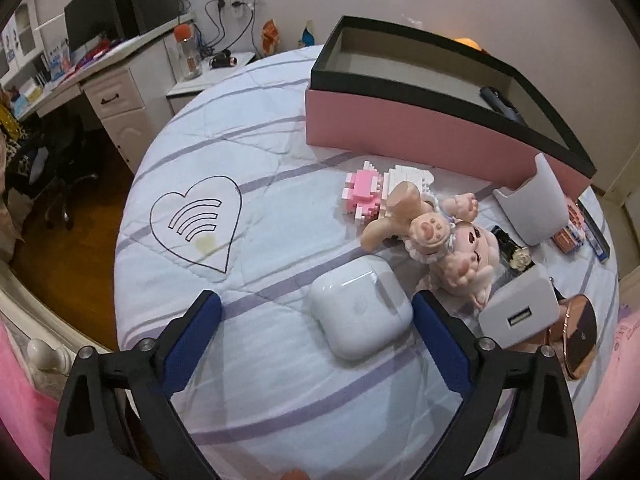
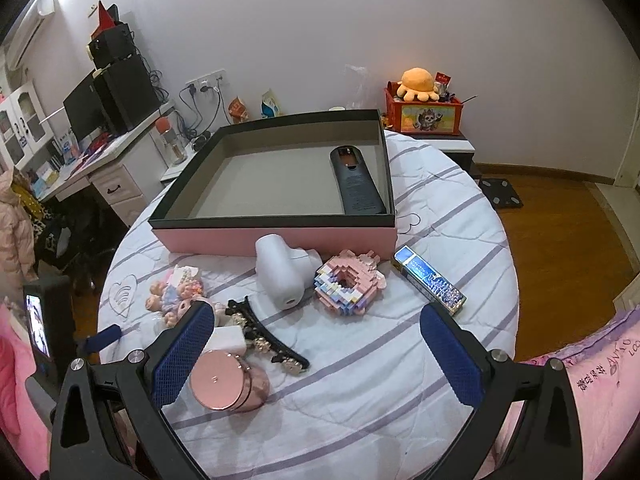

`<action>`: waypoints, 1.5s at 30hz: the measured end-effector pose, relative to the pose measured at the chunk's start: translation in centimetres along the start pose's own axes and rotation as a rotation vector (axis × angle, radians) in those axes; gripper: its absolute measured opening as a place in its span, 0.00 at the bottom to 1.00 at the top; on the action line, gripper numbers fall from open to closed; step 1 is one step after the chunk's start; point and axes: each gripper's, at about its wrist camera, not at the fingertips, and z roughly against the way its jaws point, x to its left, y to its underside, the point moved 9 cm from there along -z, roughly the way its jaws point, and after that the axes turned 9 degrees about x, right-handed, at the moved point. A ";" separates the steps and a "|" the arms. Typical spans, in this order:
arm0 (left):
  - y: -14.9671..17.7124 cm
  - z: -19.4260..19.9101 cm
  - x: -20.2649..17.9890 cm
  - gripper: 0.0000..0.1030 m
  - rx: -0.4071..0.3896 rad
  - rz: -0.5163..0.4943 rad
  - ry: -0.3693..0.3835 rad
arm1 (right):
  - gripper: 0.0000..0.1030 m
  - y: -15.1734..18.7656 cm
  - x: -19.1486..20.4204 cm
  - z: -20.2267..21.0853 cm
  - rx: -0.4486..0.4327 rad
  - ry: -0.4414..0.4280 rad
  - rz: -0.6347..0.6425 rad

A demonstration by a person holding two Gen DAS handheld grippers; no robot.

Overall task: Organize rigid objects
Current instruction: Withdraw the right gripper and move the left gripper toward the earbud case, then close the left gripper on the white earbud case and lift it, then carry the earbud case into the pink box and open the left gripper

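Observation:
A white earbud case [image 1: 360, 312] lies on the striped bed cover between the open fingers of my left gripper [image 1: 316, 308], closer to the right finger. Beyond it lie a pink plush toy [image 1: 452, 248], a pink and white brick model [image 1: 372, 192] and a white USB charger [image 1: 520, 312]. The pink box with a black rim [image 2: 276, 236] holds a black remote [image 2: 356, 184]. My right gripper [image 2: 316, 324] is open and empty above the cover, near a rose-gold round tin [image 2: 224, 380], a black hair clip [image 2: 268, 340], a white device [image 2: 280, 276], a brick donut [image 2: 348, 284] and a blue box [image 2: 430, 280].
A desk with monitor and speakers [image 2: 108, 108] stands left of the bed. A red toy box with an orange plush [image 2: 424, 112] sits on a stand at the back right. Wooden floor [image 2: 560, 232] lies right of the bed. A heart print [image 1: 196, 220] marks the cover.

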 end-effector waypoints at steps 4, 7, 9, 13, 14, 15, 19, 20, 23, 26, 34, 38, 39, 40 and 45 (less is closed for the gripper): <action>-0.2 -0.2 -0.3 0.86 -0.005 -0.001 0.035 | 1.00 -0.2 -0.4 -0.6 0.009 -0.004 -0.008; -0.3 -0.2 -0.8 0.75 -0.010 -0.020 0.061 | 1.00 -0.3 -0.6 -0.9 0.015 -0.010 -0.016; -0.1 0.1 -1.4 0.56 -0.013 -0.034 0.095 | 1.00 -0.2 -0.4 -0.9 0.016 -0.012 -0.011; 0.0 0.3 -1.8 0.51 -0.011 -0.063 0.097 | 1.00 -0.4 0.1 -0.6 0.011 -0.019 0.004; 0.0 0.3 -1.6 0.51 -0.007 -0.059 0.108 | 1.00 -0.4 0.2 -0.5 0.009 -0.018 0.007; 0.0 0.4 -1.5 0.51 -0.005 -0.056 0.116 | 1.00 -0.4 0.3 -0.4 0.007 -0.021 0.009; 0.1 0.7 -1.1 0.51 0.000 -0.054 0.121 | 1.00 -0.4 0.3 -0.1 0.003 -0.018 0.008; 0.2 0.9 -1.0 0.51 -0.001 -0.056 0.119 | 1.00 -0.4 0.3 -0.1 0.002 -0.019 0.008; 0.1 1.8 -1.0 0.51 -0.012 -0.064 0.112 | 1.00 -0.5 0.4 0.1 -0.002 -0.022 0.010; -0.4 2.9 -1.0 0.51 -0.028 -0.068 0.116 | 1.00 -0.8 0.6 0.1 -0.004 -0.025 0.015; -5.3 6.2 -1.6 0.51 -0.089 -0.067 0.155 | 1.00 -3.1 0.7 0.2 -0.032 -0.032 0.027; -8.7 7.6 -2.4 0.51 -0.141 -0.089 0.162 | 1.00 -5.0 0.1 -0.1 -0.049 -0.025 0.022; -9.9 7.7 -2.8 0.51 -0.153 -0.094 0.167 | 1.00 -5.3 -0.1 -0.2 -0.052 -0.024 0.020; -10.7 7.8 -3.0 0.51 -0.162 -0.099 0.170 | 1.00 -5.8 -0.2 -0.4 -0.055 -0.023 0.019; -15.8 6.3 -4.8 0.51 -0.178 -0.125 0.175 | 1.00 -7.9 -1.3 -1.2 -0.067 -0.011 0.007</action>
